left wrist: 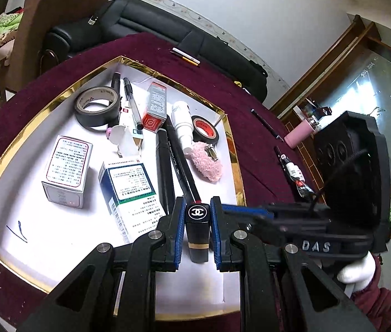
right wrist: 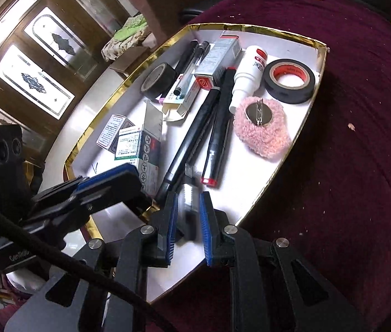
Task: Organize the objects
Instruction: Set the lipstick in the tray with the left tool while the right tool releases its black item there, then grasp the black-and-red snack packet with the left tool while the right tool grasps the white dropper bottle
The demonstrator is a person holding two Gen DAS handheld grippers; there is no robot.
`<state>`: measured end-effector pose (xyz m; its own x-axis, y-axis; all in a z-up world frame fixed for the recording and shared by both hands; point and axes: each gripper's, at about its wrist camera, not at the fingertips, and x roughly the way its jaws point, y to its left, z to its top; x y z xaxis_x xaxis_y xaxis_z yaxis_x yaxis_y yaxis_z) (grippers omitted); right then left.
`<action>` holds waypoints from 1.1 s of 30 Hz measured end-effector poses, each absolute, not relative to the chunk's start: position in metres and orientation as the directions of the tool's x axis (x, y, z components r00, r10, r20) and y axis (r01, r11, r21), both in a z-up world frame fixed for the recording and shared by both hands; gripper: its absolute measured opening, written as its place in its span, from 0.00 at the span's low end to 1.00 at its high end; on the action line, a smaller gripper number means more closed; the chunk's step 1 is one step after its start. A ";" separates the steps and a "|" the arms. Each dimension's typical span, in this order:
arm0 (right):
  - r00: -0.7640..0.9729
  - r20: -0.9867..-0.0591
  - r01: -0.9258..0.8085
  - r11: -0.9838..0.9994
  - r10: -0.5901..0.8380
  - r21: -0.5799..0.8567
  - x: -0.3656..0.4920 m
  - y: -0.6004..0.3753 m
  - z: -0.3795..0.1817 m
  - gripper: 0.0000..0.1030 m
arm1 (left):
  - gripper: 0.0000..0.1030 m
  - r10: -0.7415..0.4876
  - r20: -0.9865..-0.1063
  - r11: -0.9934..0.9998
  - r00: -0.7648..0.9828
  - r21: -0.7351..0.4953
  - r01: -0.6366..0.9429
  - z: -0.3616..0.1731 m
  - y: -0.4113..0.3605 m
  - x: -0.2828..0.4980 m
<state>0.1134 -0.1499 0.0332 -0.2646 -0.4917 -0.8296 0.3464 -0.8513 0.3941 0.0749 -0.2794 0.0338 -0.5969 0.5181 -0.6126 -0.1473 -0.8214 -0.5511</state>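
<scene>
A white tray with a gold rim [left wrist: 26, 135] [right wrist: 250, 27] lies on the maroon tablecloth and holds many small items. My left gripper [left wrist: 197, 210] is shut on a black lipstick [left wrist: 198, 229] with a gold band, held over the tray's near right part. My right gripper [right wrist: 189, 202] is shut on a thin dark tool with a silver tip [right wrist: 188, 193], above the tray's near end. The left gripper [right wrist: 106, 188] shows at the left of the right wrist view. In the tray lie black markers [left wrist: 165, 166] [right wrist: 217, 127] and a pink fluffy pad [left wrist: 206, 160] [right wrist: 261, 132].
Also in the tray are two black tape rolls [left wrist: 97, 105] [right wrist: 289, 80], a white bottle [left wrist: 183, 121] [right wrist: 248, 74], and medicine boxes [left wrist: 66, 166] [left wrist: 129, 191] [right wrist: 137, 144]. Pens [left wrist: 185, 56] and a tube [left wrist: 295, 174] lie on the cloth beyond the tray. A black sofa [left wrist: 151, 27] stands behind.
</scene>
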 end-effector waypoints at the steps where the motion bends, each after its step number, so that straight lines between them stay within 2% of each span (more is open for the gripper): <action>1: -0.272 -0.830 0.348 -0.854 -0.487 0.387 0.115 -0.150 0.034 0.15 | 0.14 0.520 -0.611 -0.820 -0.597 -0.554 -0.146 0.034 -0.280 0.074; 3: -0.293 -0.822 0.351 -0.855 -0.488 0.382 0.120 -0.147 0.038 0.17 | 0.18 0.521 -0.608 -0.817 -0.599 -0.558 -0.144 0.035 -0.279 0.072; 6: -0.332 -0.800 0.326 -0.857 -0.499 0.399 0.127 -0.132 0.043 0.19 | 0.36 0.504 -0.620 -0.827 -0.601 -0.546 -0.130 0.036 -0.278 0.069; 7: -0.345 -0.791 0.316 -0.856 -0.505 0.409 0.129 -0.126 0.045 0.20 | 0.37 0.505 -0.620 -0.827 -0.601 -0.548 -0.129 0.036 -0.277 0.068; 18: -0.483 -0.703 0.190 -0.847 -0.521 0.497 0.142 -0.051 0.060 0.20 | 0.38 0.521 -0.605 -0.814 -0.602 -0.564 -0.137 0.042 -0.265 0.066; 21: -0.534 -0.677 0.149 -0.845 -0.506 0.514 0.144 -0.018 0.066 0.20 | 0.38 0.517 -0.578 -0.810 -0.632 -0.569 -0.142 0.052 -0.264 0.068; 24: -0.595 -0.658 0.075 -0.847 -0.461 0.526 0.156 0.029 0.071 0.25 | 0.39 0.518 -0.541 -0.806 -0.663 -0.568 -0.167 0.066 -0.264 0.073; 27: -0.652 -0.646 -0.025 -0.840 -0.397 0.542 0.171 0.082 0.071 0.26 | 0.55 0.533 -0.509 -0.804 -0.676 -0.554 -0.217 0.078 -0.255 0.079; 33: -0.719 -0.654 -0.225 -0.813 -0.233 0.537 0.211 0.178 0.069 0.27 | 0.55 0.637 -0.489 -0.746 -0.596 -0.585 -0.317 0.080 -0.218 0.072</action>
<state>0.2112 0.1784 0.0694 -0.7195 -0.2330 -0.6543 -0.2245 -0.8134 0.5366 0.0720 -0.2180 0.0800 -0.5962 0.6370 -0.4886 -0.3175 -0.7461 -0.5853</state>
